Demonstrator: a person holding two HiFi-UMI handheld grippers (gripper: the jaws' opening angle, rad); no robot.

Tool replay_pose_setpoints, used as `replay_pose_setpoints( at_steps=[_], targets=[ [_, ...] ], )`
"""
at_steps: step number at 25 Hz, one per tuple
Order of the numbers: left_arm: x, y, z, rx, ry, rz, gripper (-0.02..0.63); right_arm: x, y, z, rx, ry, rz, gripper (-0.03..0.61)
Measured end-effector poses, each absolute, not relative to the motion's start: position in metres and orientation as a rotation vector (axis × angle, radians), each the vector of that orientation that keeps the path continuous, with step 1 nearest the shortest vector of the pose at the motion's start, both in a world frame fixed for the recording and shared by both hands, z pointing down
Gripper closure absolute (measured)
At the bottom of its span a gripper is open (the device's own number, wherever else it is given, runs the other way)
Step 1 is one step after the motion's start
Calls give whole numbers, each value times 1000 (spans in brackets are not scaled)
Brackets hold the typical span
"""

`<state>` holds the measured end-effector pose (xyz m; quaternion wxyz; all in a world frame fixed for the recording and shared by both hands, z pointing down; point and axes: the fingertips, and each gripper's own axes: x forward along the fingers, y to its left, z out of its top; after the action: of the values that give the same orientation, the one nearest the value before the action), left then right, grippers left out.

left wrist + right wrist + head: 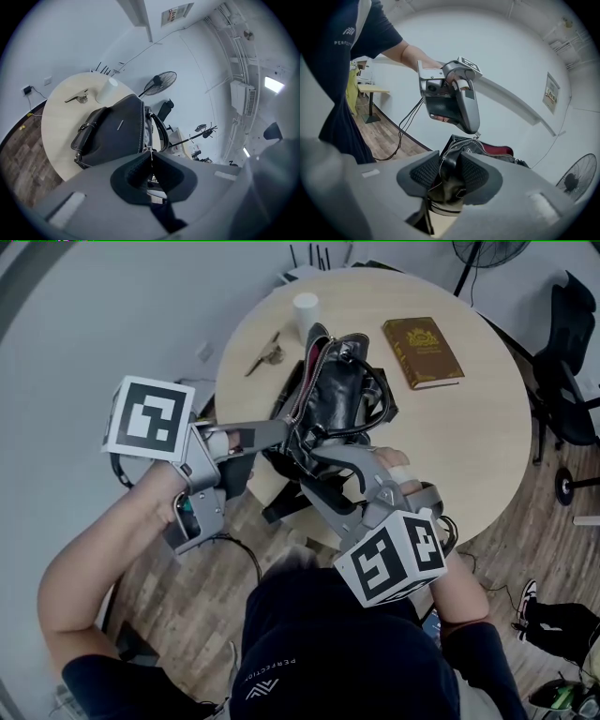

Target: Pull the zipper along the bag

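The black bag (342, 395) stands at the near edge of the round table (478, 437), with its mouth open and red lining showing. The left gripper (151, 159) has its jaws almost together, pinching the zipper pull (150, 151) at the bag's near end. The right gripper (449, 168) has its jaws moderately apart, clamped on a fold of the bag's leather end. A book (422, 352) and a white cup (306, 310) sit toward the far edge.
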<state>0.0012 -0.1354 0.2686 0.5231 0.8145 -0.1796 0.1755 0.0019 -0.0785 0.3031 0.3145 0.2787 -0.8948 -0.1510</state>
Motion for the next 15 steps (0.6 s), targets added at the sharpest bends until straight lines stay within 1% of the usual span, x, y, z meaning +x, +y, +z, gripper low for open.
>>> replay_pose_setpoints(
  at_steps=[15],
  targets=[
    [4, -137, 270, 1977, -365, 468, 591, 4, -80, 301, 814, -2368, -313, 437]
  ],
)
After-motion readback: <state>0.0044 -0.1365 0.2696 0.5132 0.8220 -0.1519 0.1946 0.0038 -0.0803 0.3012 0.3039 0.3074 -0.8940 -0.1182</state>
